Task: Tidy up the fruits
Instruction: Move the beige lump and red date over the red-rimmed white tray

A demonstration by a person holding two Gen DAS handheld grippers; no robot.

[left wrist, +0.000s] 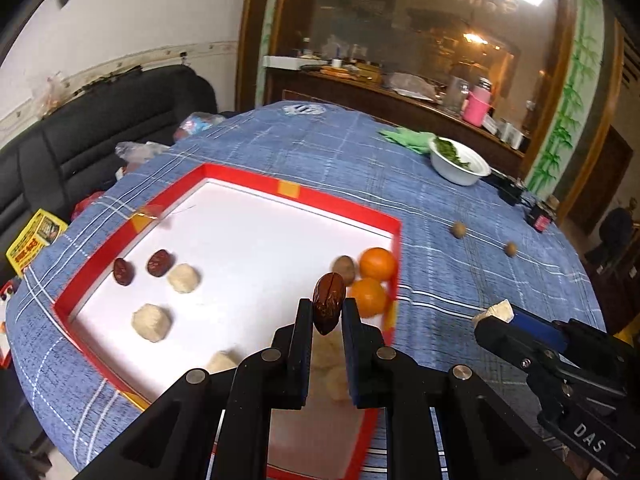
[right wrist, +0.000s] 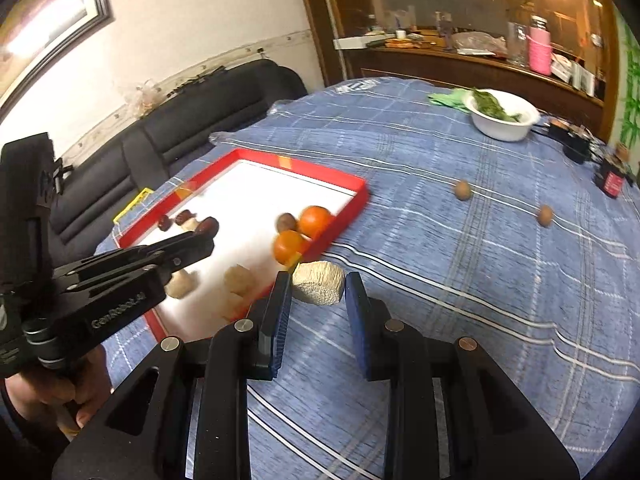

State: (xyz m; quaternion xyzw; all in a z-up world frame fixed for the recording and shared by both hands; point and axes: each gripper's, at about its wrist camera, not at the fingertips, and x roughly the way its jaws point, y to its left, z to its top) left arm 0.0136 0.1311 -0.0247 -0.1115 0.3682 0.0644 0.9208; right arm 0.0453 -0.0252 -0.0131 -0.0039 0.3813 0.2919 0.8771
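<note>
Nearest, the left gripper (left wrist: 327,312) pinches a dark red date (left wrist: 328,303) above the red-rimmed tray (left wrist: 304,194). Just beside it, the right gripper (right wrist: 318,290) clamps a pale rice cake (right wrist: 319,282) over the blue tablecloth (right wrist: 460,280). Farther in the tray lie two oranges (left wrist: 378,264), dates and cakes; beyond, two nuts (right wrist: 463,190).

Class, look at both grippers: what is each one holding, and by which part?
The left gripper pinches a red date by its lower sides. The right gripper clamps a pale cake across its two ends.
</note>
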